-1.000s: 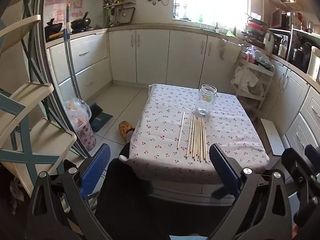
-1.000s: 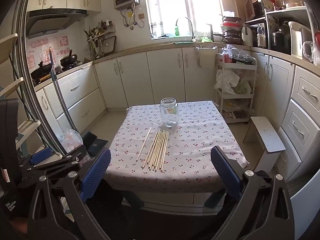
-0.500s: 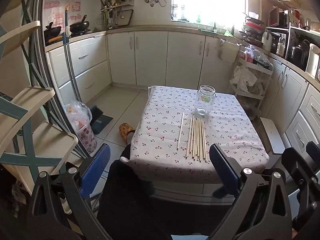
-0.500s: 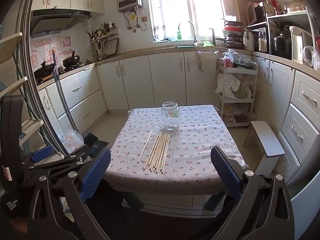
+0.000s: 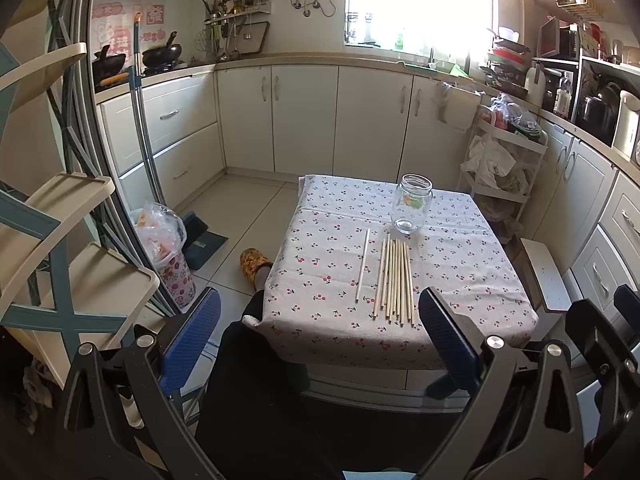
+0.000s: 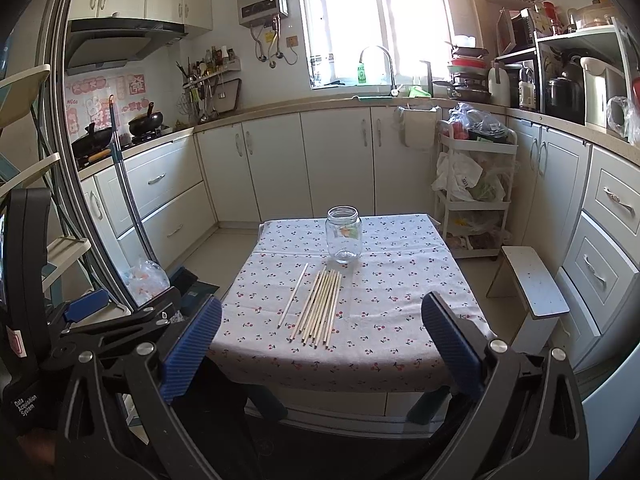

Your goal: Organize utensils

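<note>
left wrist view: the left gripper (image 5: 318, 328) is held short of the table (image 5: 496, 300), jaws wide apart with nothing between them. the glass jar (image 5: 413, 209) stands upright on the cherry-print cloth. the wooden sticks (image 5: 394, 278) lie flat in a close row just nearer than the jar; one single stick (image 5: 363, 265) lies apart, left of the row. compared with one second ago, the table and jar sit slightly higher in frame and more of the upper wall shows. the sticks and jar have not shifted.

right wrist view: the right gripper (image 6: 322, 340) is also short of the table (image 6: 432, 320), jaws wide apart and empty. the jar (image 6: 343, 234) is upright, the sticks (image 6: 320, 306) fanned just nearer than it, the single stick (image 6: 293, 295) to their left. the framing has tilted upward since the earlier frame.
</note>
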`<state>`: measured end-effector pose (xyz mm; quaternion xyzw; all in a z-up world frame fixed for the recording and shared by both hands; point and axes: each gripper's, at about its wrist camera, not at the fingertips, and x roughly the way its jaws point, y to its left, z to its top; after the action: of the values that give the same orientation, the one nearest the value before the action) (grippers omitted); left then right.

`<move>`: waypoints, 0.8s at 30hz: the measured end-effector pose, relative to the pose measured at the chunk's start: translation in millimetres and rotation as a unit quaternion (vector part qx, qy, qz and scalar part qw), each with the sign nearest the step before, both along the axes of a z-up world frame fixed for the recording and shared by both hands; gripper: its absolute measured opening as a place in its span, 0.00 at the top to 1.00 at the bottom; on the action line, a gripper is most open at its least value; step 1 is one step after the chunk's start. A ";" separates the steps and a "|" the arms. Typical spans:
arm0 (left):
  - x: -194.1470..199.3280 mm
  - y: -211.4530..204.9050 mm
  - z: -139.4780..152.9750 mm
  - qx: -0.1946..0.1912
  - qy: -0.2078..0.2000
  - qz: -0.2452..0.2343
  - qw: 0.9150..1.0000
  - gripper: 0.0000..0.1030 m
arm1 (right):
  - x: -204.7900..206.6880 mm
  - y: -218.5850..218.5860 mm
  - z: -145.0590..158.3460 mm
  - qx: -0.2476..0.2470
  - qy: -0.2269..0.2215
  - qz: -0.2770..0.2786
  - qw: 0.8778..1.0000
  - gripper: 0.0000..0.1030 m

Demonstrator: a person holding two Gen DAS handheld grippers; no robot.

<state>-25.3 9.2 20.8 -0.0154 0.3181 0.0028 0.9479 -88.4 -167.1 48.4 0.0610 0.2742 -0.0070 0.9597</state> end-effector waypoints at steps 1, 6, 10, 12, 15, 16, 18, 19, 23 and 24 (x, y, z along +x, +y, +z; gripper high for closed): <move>0.0 -0.5 0.1 0.000 0.000 0.000 1.000 0.07 | 0.2 -0.2 0.1 0.000 0.001 0.000 1.000 0.07; -0.1 -0.5 0.2 0.000 0.000 0.000 1.000 0.07 | 0.0 -0.2 0.0 0.000 0.000 0.000 1.000 0.07; -0.3 -0.3 0.4 0.000 -0.001 0.000 1.000 0.07 | -0.1 -0.3 0.1 0.000 0.000 0.000 1.000 0.07; -0.3 -0.5 0.5 0.000 -0.001 0.000 1.000 0.07 | -0.2 -0.2 0.1 0.000 -0.001 0.000 1.000 0.07; -0.4 -0.7 0.5 0.001 -0.001 0.000 1.000 0.07 | -0.3 -0.2 0.2 0.000 0.000 0.000 1.000 0.07; -0.4 -0.7 0.5 0.001 -0.001 0.000 1.000 0.07 | -0.4 -0.1 0.2 0.000 -0.001 0.000 1.000 0.07; -0.4 -1.1 0.4 0.001 0.000 0.000 1.000 0.07 | -0.6 0.1 0.2 0.000 -0.001 0.000 1.000 0.07; -0.6 -0.8 0.3 0.001 0.000 0.000 1.000 0.07 | -0.5 0.1 0.2 0.000 -0.001 0.000 1.000 0.07; -0.5 -1.4 0.3 0.001 -0.001 0.000 1.000 0.07 | -0.4 0.1 0.2 -0.001 -0.002 0.000 1.000 0.07; -0.7 -0.9 0.2 0.001 -0.001 0.000 1.000 0.07 | -0.6 0.2 0.2 -0.001 -0.002 0.000 1.000 0.07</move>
<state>-26.0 8.2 21.0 -0.0146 0.3171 0.0034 0.9483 -89.1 -166.9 48.7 0.0601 0.2721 -0.0070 0.9604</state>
